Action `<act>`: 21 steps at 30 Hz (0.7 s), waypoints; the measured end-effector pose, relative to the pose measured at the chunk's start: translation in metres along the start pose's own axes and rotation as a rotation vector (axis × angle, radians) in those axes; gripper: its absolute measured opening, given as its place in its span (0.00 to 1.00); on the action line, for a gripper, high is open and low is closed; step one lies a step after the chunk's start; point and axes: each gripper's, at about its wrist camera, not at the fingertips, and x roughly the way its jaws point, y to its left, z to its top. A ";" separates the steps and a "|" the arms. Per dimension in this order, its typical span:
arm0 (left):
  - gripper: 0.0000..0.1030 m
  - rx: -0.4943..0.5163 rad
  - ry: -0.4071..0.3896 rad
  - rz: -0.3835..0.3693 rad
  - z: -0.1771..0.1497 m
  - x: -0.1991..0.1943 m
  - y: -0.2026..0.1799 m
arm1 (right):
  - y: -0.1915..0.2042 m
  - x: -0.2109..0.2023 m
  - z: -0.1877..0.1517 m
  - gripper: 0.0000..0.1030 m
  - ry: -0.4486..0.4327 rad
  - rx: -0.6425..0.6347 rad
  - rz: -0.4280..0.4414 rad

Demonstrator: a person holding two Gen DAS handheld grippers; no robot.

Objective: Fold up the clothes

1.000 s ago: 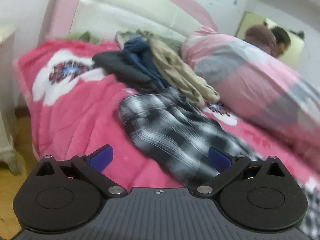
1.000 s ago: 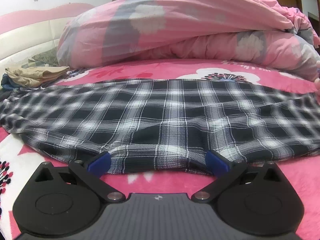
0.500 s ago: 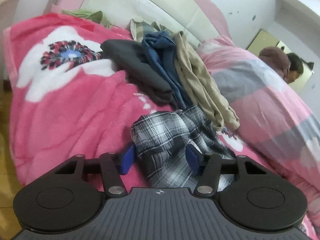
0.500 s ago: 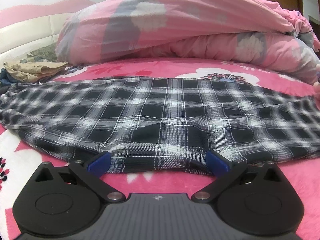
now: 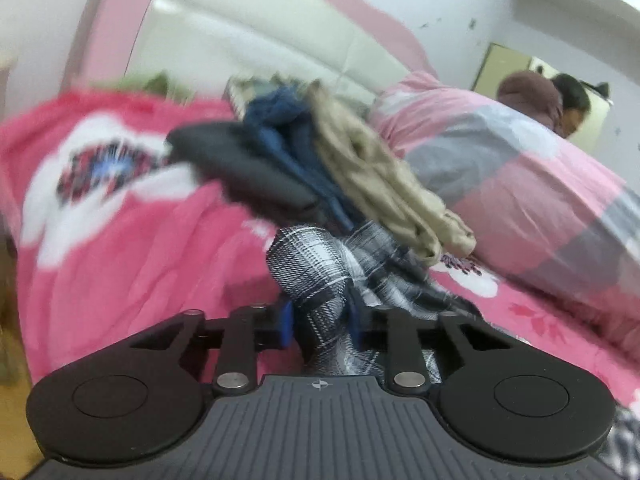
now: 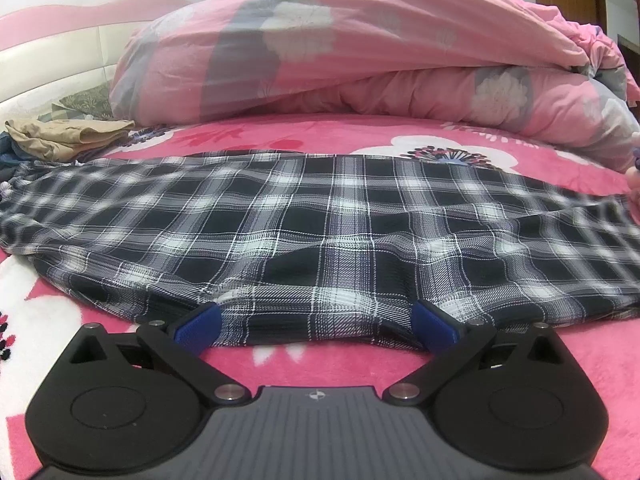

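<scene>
A black-and-white plaid garment [image 6: 328, 232] lies spread across the pink blanket [image 6: 280, 356] in the right wrist view. Its near hem sits between the blue pads of my right gripper [image 6: 316, 326], which is open and low over the blanket. In the blurred left wrist view, my left gripper [image 5: 320, 320] is shut on a bunched end of the plaid garment [image 5: 316, 268], which rises in a fold between the pads.
A heap of clothes, dark grey [image 5: 248, 172], blue [image 5: 288, 136] and tan [image 5: 380, 184], lies near the headboard [image 5: 248, 40]. A rolled pink and grey duvet [image 6: 360, 52] fills the far side of the bed. A person [image 5: 556, 100] shows in a mirror. Floor [image 5: 12, 420] lies left.
The left gripper went from open over the plaid cloth to shut on its bunched end, and the view swung. The right gripper stayed put and open at the hem.
</scene>
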 end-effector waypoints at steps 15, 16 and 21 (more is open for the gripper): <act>0.12 0.202 -0.183 -0.175 0.024 -0.046 -0.126 | -0.005 -0.003 -0.002 1.00 -0.019 0.033 0.026; 0.12 0.216 -0.188 -0.203 0.024 -0.049 -0.140 | -0.006 -0.004 -0.002 1.00 -0.022 0.038 0.031; 0.12 0.292 -0.165 -0.354 0.009 -0.072 -0.210 | -0.011 -0.005 -0.002 1.00 -0.034 0.063 0.052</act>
